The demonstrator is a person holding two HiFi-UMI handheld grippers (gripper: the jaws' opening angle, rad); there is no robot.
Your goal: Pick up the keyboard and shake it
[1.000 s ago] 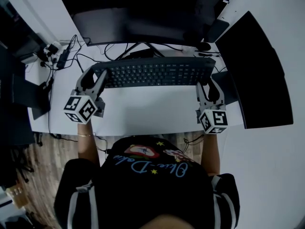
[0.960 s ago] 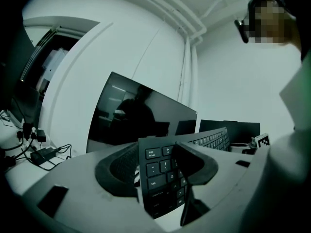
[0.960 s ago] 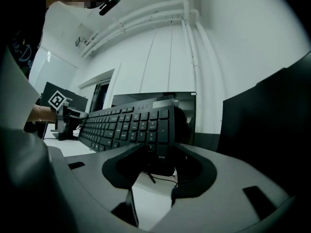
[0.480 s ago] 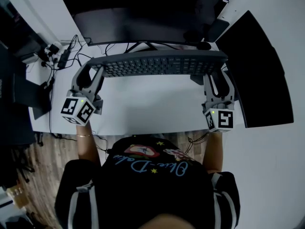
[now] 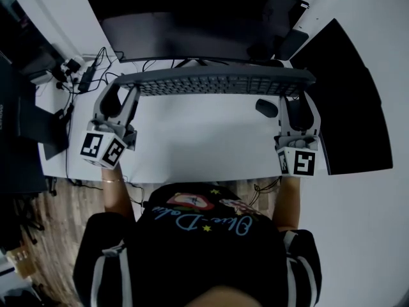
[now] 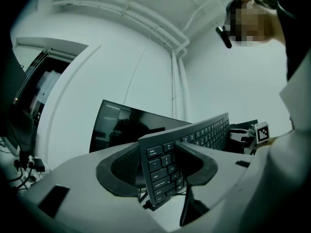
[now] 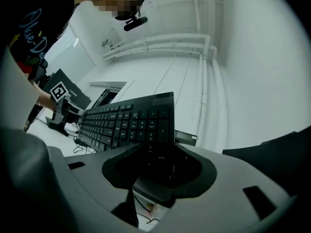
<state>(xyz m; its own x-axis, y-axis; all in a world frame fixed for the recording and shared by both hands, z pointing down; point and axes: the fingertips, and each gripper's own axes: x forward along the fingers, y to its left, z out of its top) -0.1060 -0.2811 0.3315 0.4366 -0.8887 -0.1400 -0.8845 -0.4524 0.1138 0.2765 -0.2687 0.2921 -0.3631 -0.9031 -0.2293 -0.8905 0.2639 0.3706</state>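
Observation:
A long black keyboard (image 5: 217, 82) is off the white desk (image 5: 192, 142), tipped so that I see mostly its front edge, just below the monitor. My left gripper (image 5: 119, 100) clamps its left end, and its jaws are closing a little tighter on it. My right gripper (image 5: 296, 105) clamps the right end. In the left gripper view the keyboard (image 6: 199, 137) stands on edge between the jaws of the left gripper (image 6: 163, 166), keys facing right. In the right gripper view the keyboard (image 7: 126, 123) runs off to the left from the jaws of the right gripper (image 7: 158, 164).
A wide dark monitor (image 5: 198, 21) stands right behind the keyboard. A black mouse (image 5: 266, 107) lies on the desk near the right gripper. A black panel (image 5: 342, 101) lies at the right. Cables and plugs (image 5: 83, 75) cluster at the back left.
Both grippers have lifted the keyboard and carried it toward the monitor, tipping it onto its edge. The mouse has come into view beneath it.

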